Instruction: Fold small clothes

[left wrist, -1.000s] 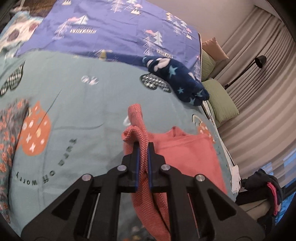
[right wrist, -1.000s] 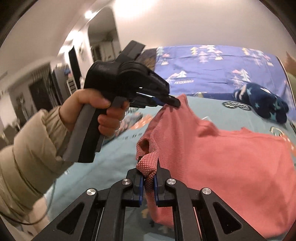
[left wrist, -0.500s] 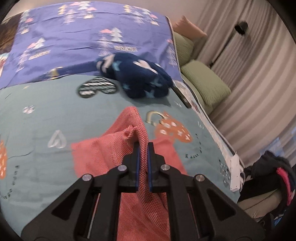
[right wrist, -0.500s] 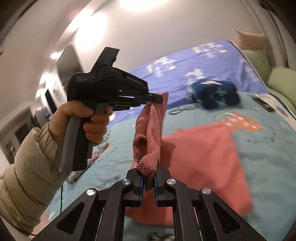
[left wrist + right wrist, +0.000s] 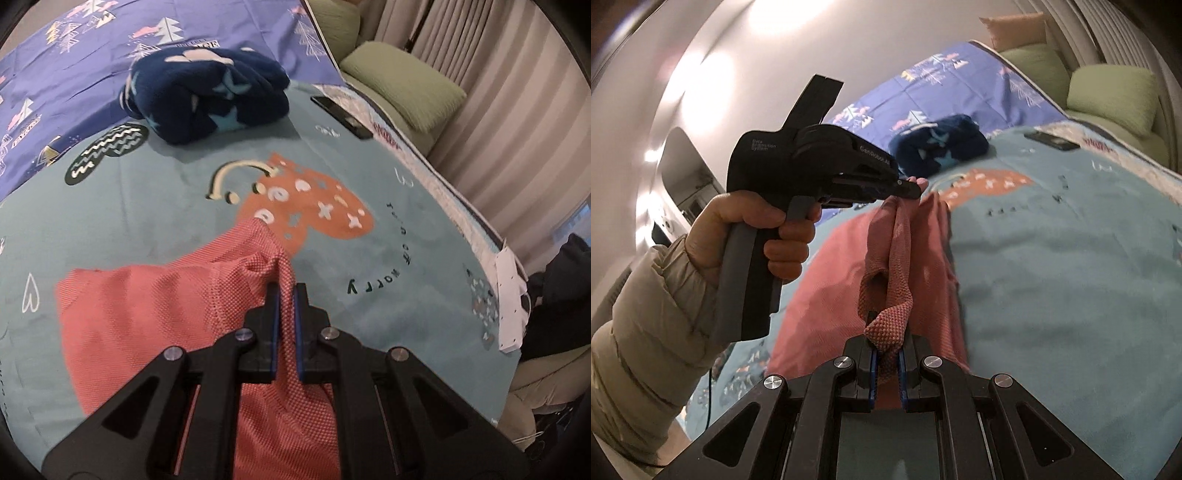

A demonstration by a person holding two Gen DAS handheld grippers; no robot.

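Observation:
A coral-red knit garment point(image 5: 155, 295) lies partly on the teal bedspread point(image 5: 147, 199) and is lifted along one edge. My left gripper point(image 5: 285, 291) is shut on one corner of that edge. It also shows in the right wrist view point(image 5: 916, 190), held in a hand above the bed. My right gripper point(image 5: 886, 350) is shut on another bunched corner of the same garment point(image 5: 820, 295). The raised edge hangs between the two grippers; the rest drapes down onto the bed.
A folded navy star-print garment point(image 5: 207, 99) sits at the far side of the bedspread. A dark phone point(image 5: 341, 116) lies near the right edge. Green cushions point(image 5: 406, 85) and curtains stand beyond the bed. A purple sheet point(image 5: 74, 74) covers the far end.
Both grippers have carried the red garment's held edge to the right across the bed, over the rest of the garment. Both stay shut on the cloth.

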